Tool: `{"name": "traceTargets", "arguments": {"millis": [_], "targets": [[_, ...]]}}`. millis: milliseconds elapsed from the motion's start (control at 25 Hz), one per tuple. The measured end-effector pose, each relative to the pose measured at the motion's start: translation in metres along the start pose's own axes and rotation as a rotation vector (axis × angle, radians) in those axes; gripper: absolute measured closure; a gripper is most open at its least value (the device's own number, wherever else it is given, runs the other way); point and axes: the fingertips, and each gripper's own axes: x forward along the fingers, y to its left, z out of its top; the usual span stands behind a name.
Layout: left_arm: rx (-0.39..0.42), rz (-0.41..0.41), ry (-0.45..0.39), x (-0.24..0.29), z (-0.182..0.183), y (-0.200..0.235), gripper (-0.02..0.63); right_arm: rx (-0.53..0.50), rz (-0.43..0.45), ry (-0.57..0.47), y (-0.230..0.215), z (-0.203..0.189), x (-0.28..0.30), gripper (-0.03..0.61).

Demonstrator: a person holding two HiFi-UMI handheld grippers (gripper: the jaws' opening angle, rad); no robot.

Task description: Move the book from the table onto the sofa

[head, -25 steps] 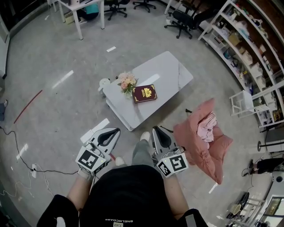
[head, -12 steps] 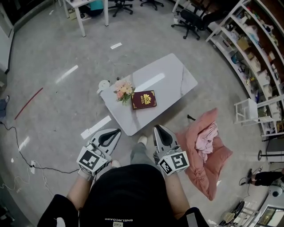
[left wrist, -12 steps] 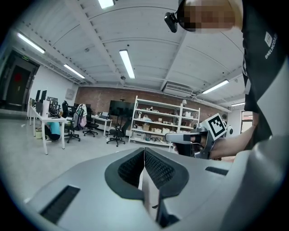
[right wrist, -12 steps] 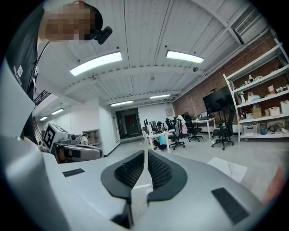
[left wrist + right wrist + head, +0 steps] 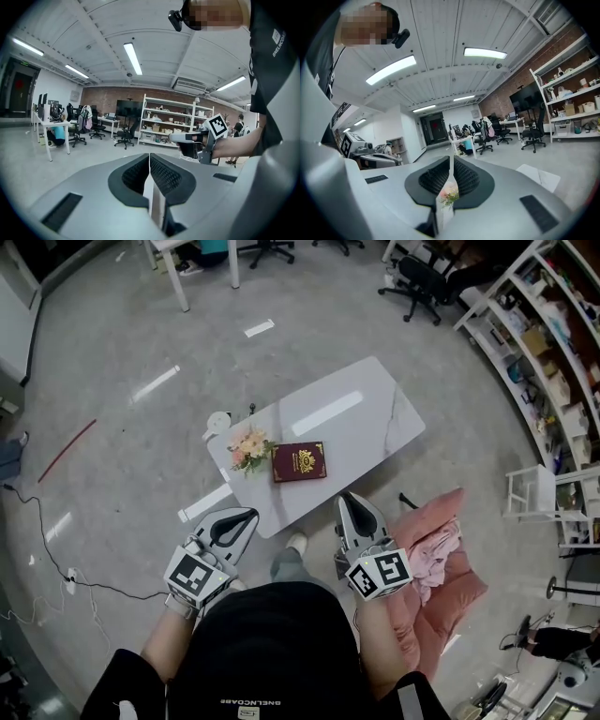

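book (image 5: 299,462) | maroon cover, gold emblem, title illegible | on table (image 5: 366,418)

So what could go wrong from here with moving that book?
The flowers sit right by the book, so a gripper could knock them over. The book lies flat on the smooth table, and both the left gripper and right gripper are shut, so it may slide rather than lift.
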Motion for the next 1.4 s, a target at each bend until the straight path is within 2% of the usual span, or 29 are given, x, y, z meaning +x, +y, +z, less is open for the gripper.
{"name": "traceTargets", "arguments": {"millis": [200,400,600,880,1080,1400], "targets": [[-0.011,0.028,0.012,0.041,0.005,-0.004,0.598,0.055,-0.004,-0.017,-0.059,0.014,0.011,0.535],[0.029,0.052,0.086,0.072,0.003,-0.010,0.598,0.125,0.009,-0.029,-0.104,0.017,0.015,0.535],[0.002,0.054,0.129,0.098,-0.006,-0.013,0.598,0.197,0.018,-0.025,-0.135,0.010,0.021,0.535],[-0.010,0.009,0.178,0.125,-0.020,-0.023,0.598,0.247,-0.005,0.016,-0.160,-0.004,0.028,0.535],[-0.023,-0.039,0.226,0.140,-0.045,-0.024,0.598,0.261,-0.042,0.043,-0.173,-0.020,0.034,0.534],[-0.109,-0.098,0.291,0.166,-0.085,0.008,0.598,0.266,-0.119,0.123,-0.185,-0.046,0.061,0.534]]}}
